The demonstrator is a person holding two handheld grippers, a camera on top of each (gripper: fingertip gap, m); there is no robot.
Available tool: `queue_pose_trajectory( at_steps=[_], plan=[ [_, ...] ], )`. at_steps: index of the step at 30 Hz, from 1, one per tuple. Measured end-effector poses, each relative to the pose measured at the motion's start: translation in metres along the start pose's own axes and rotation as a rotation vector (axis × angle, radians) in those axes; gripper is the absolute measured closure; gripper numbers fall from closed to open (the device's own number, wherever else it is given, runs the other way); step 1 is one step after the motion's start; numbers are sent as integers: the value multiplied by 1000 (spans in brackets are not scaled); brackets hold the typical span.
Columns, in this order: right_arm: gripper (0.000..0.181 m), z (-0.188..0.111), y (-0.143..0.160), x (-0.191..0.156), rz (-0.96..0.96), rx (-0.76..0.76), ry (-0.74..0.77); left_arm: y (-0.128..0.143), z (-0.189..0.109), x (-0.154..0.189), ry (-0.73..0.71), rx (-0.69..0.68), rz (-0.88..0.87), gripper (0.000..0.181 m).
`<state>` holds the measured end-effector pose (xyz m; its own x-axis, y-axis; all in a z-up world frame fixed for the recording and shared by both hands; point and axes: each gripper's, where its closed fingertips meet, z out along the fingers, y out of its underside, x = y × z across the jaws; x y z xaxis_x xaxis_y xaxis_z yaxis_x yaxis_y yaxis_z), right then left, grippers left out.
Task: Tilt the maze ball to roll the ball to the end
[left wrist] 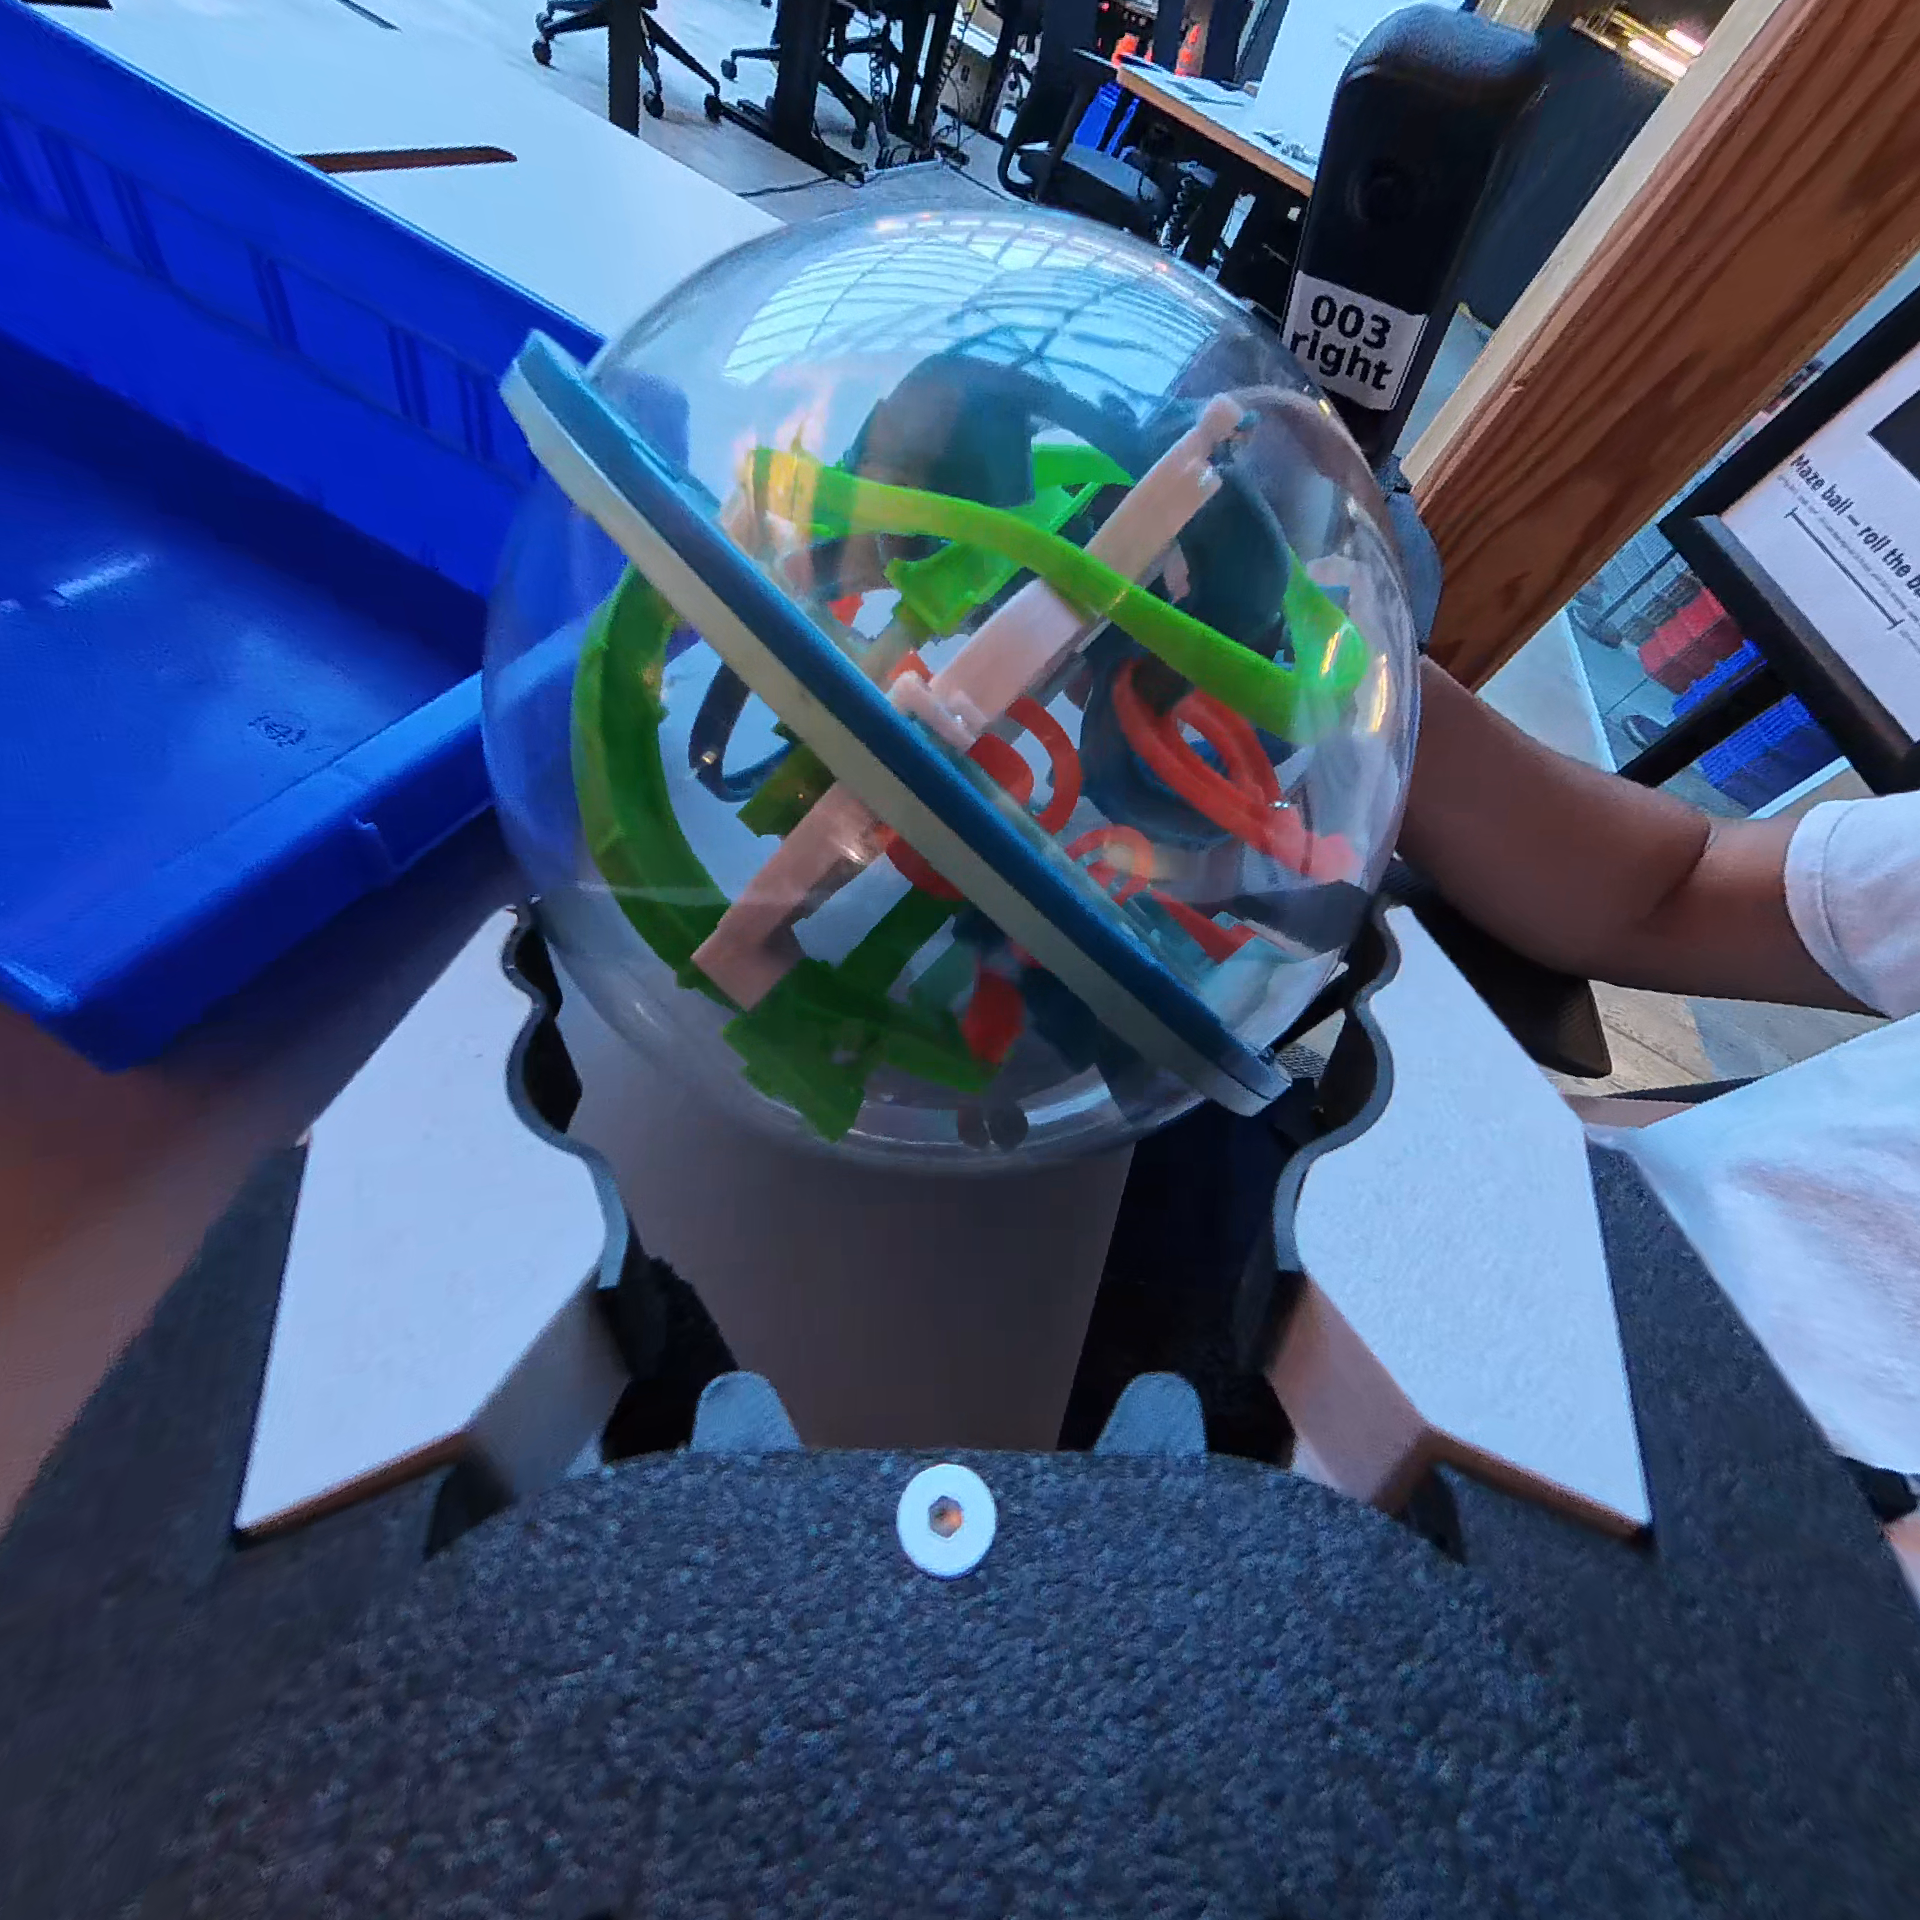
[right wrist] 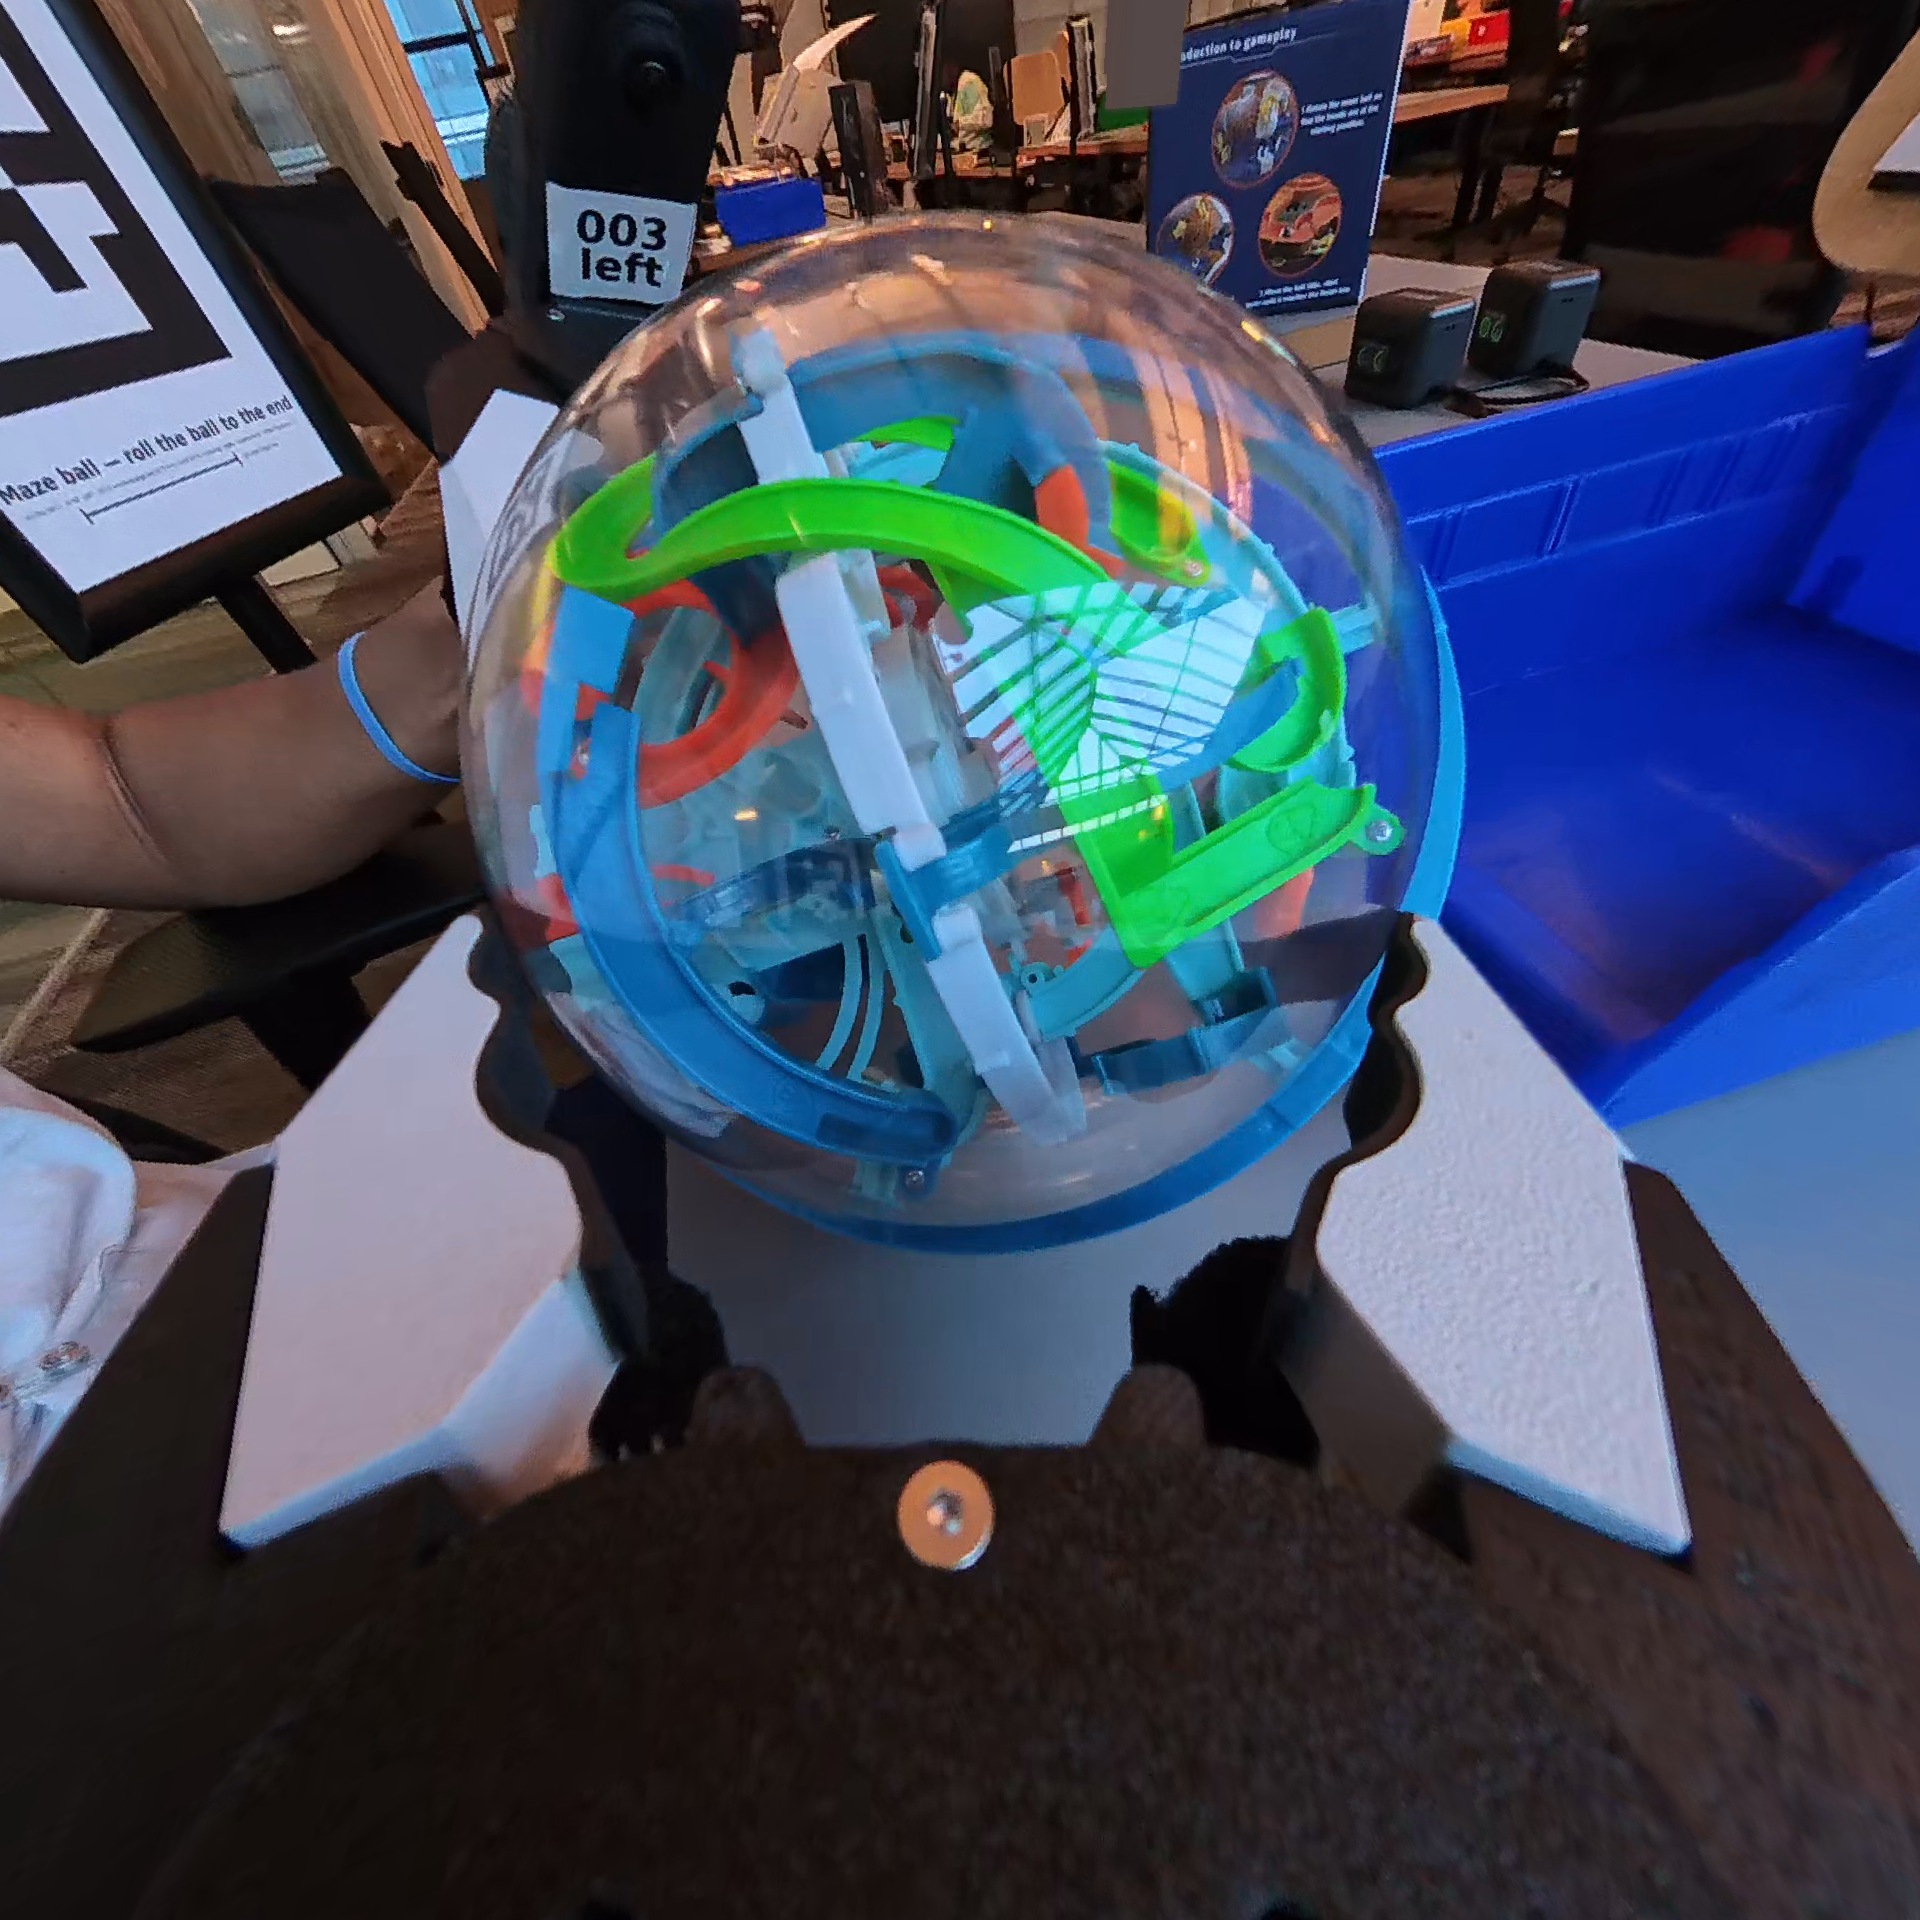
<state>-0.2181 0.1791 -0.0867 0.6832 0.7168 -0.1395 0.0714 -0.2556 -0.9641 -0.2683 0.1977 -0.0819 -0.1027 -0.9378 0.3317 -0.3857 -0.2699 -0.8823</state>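
Blue plastic bin (left wrist: 208,644) is the largest item, lying on the white bench (left wrist: 582,177) just beside the work. A framed instruction sign (right wrist: 135,343) stands on the other side.

Maze ball (left wrist: 951,686): a clear sphere with an equatorial ring, tilted steeply in the left wrist view, enclosing green, orange, blue and white tracks. It is held up off the bench between the 2 tools, one on each side, facing each other.

Left tool (left wrist: 951,1023): spread wide, both fingers bearing on the lower flanks of the sphere, cradling rather than pinching it. Right tool (right wrist: 945,1049): likewise wide open, fingers against the sphere's lower sides. Each tool grasps the maze ball; neither is released.

Small steel ball (right wrist: 1380,829): a small metallic bead shows at the tip of a green track near the shell in the right wrist view. Whether it is the rolling ball or a fixing cannot be told with certainty.

Step in hand, by judgement: mid-tilt, steering the ball along the track; the end is not evidently reached.

Next move calls for slow, coordinated rotation of both tools together, keeping even pressure so the smooth shell does not slip, and small angle changes so the ball stays on its track.
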Motion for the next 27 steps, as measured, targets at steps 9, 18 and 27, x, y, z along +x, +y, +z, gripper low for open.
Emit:
queue_pose_trajectory(
  at_steps=[9,18,27],
  plan=[
    [27,3,6,-2,161,15,-64,-2,-2,1,-35,-31,-105,37],
    [28,2,6,-2,210,-3,-68,5,0,0,0,-56,-188,36],
    [27,3,11,-3,304,-5,-112,4,0,0,-29,-79,-254,36]
  ],
)
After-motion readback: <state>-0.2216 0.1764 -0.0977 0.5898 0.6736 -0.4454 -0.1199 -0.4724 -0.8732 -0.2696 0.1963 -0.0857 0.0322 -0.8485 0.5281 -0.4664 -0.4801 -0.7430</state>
